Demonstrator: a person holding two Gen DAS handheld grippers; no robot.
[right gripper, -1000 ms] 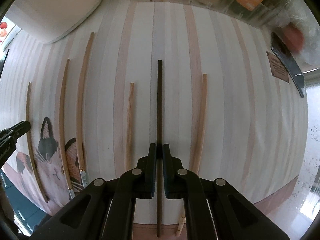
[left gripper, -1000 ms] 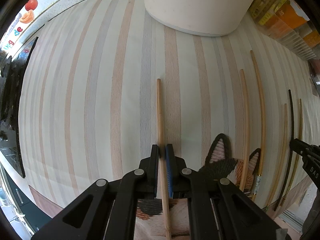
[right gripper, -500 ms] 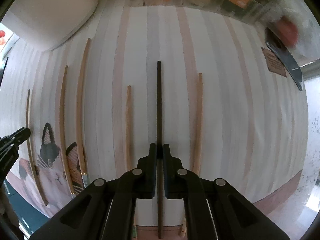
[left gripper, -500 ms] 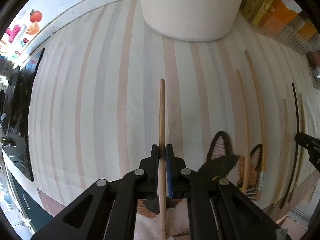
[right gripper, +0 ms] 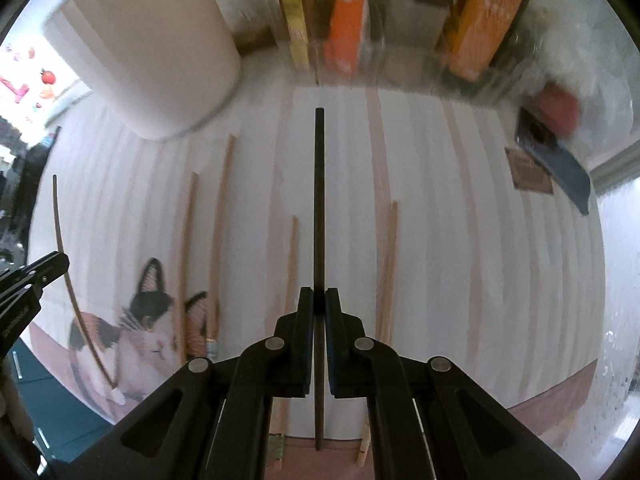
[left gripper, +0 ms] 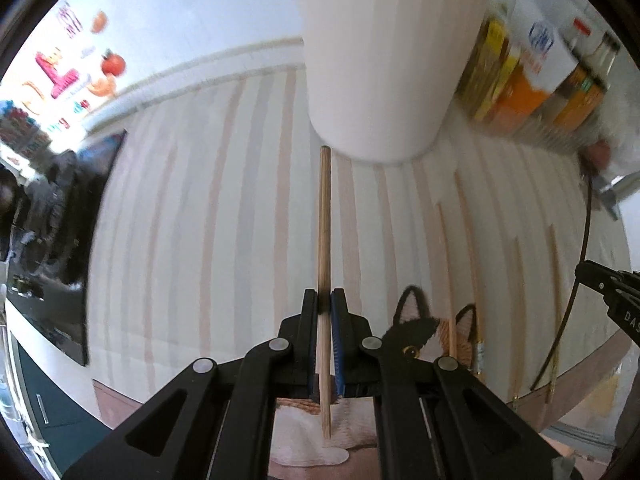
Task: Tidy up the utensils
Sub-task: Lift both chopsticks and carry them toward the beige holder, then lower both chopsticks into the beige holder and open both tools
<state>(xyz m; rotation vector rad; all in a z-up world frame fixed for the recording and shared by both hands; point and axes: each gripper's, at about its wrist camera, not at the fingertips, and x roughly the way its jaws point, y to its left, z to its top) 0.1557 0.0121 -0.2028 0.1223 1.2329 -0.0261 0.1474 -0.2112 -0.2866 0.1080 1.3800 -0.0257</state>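
My left gripper is shut on a light wooden chopstick, held above the striped mat with its far tip near the white round container. In the right wrist view my right gripper is shut on a black chopstick, also lifted off the mat. Several wooden chopsticks lie side by side on the mat between the two grippers. The right gripper's tip and the black chopstick show at the right edge of the left wrist view.
A cat picture is printed on the mat's near end. Boxes and cartons stand in a row at the back. A dark flat object lies at the far right. The counter's front edge runs just below the mat.
Both grippers have risen, each lifting its chopstick off the mat, and tilted up so the container and the boxes at the back show more.
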